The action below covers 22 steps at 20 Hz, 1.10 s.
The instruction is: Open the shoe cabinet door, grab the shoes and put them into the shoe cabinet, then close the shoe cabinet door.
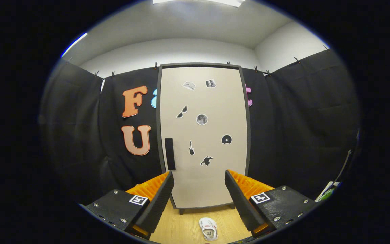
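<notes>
Landmark = the shoe cabinet [203, 135], which stood upright against the black cloth wall [90, 135], straight ahead of the tongs [199, 189].

L of cabinet: cloth wall only, clipped along its top edge w/ small clips.

Cabinet itself: tall, pale door [215, 179] in a dark frame, door was shut, so contents couldn't be seen. A dark vertical handle [170, 154] sat on the door's left edge, lower half. Several small stickers [201, 119] were scattered over the door front. Short dark feet showed under the cabinet's bottom edge.

In front of cabinet, on the floor: one white shoe [208, 228], lying on the light wood floor [178, 230], toe end toward the cabinet, near its base but apart from it. Shoe was below and between the two fingers, not touched by either.

Tongs: fingers stood wide apart, nothing between them, held in the air facing the cabinet door, short of it.

R of cabinet: more cloth wall; a small white/green item at the far R edge, too small to tell.

Above: white walls and ceiling w/ a bright light panel [198, 1].
</notes>
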### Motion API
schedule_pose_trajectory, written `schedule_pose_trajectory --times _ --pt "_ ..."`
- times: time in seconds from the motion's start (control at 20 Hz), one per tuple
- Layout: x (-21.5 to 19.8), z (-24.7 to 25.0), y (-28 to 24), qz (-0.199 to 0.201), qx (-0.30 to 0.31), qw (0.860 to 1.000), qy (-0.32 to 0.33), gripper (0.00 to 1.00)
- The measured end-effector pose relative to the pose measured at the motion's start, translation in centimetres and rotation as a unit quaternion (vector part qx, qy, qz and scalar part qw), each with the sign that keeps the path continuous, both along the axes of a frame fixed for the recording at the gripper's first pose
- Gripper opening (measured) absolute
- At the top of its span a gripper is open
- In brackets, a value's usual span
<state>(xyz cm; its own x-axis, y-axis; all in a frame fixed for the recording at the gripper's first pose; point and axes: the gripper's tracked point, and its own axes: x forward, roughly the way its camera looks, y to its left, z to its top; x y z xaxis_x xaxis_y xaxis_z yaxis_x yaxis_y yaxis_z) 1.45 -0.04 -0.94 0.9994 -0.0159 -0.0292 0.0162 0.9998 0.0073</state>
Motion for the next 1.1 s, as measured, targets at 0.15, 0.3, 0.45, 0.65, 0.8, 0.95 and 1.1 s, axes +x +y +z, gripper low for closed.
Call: schedule_pose_trajectory --times 0.15,0.3,0.45,0.65,0.8,0.95,1.1 --pt "0.6 -0.5 0.5 0.003 0.000 1.000 0.003 0.95" --pt "1.4 -1.1 1.6 0.011 0.002 1.000 0.008 0.95" --pt "2.7 -1.5 3.2 0.023 0.002 1.000 0.009 0.94" --pt "5.5 -2.3 5.5 0.039 0.001 0.999 0.014 0.95" --pt "8.1 -3.1 7.2 0.051 0.000 0.999 0.020 0.94" --pt "10.9 -3.8 8.8 0.058 -0.007 0.998 0.023 0.95" --pt "13.7 -4.3 10.4 0.066 -0.011 0.997 0.025 0.95"
